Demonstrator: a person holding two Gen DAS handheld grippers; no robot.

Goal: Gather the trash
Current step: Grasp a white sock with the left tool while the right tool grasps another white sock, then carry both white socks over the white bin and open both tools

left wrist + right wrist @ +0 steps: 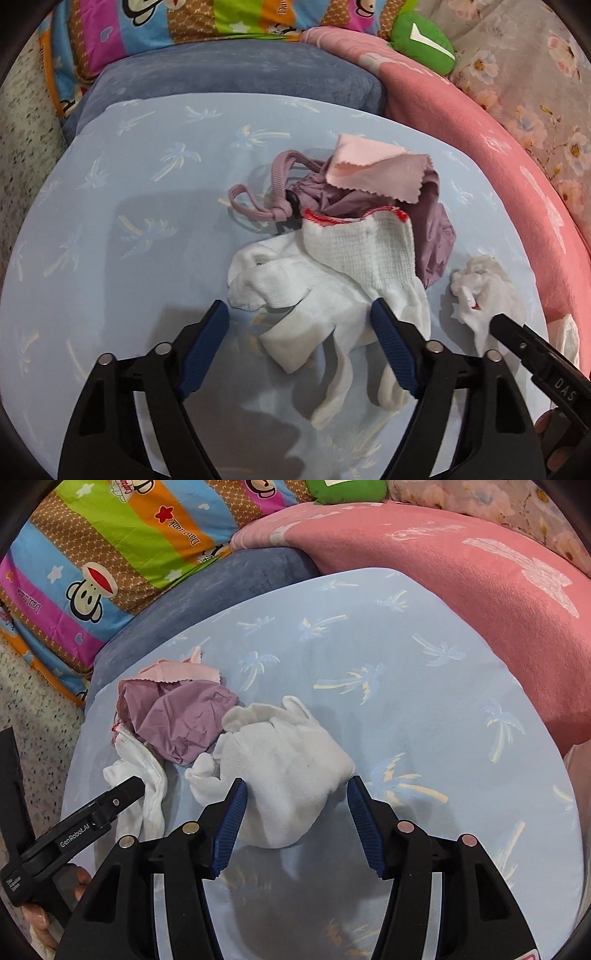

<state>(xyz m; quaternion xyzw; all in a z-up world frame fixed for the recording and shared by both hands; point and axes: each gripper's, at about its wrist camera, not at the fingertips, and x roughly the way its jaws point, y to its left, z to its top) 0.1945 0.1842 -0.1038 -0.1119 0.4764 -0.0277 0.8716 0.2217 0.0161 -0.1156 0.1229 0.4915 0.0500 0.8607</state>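
Note:
On a pale blue palm-print sheet (pixel 122 229) lies a heap: a white knit glove with a red cuff (pixel 365 251), a white sock (pixel 280 284), a mauve drawstring pouch (pixel 436 229) and a pink cloth (pixel 373 170). My left gripper (pixel 301 314) is open and angled down over the sock and glove, its pads either side of them. A crumpled white fleece cloth (pixel 288 771) lies apart from the heap. My right gripper (pixel 295 794) stands open astride it, pads close to its edges. The pouch (pixel 181 720) and glove (pixel 144 775) also show in the right wrist view.
A grey-blue cushion (pixel 240 81) and a pink blanket (pixel 480 155) border the sheet at the back and right. Beyond them are a striped cartoon quilt (pixel 110 550) and a green plush toy (pixel 421 40). A speckled floor (pixel 33 716) lies to the left.

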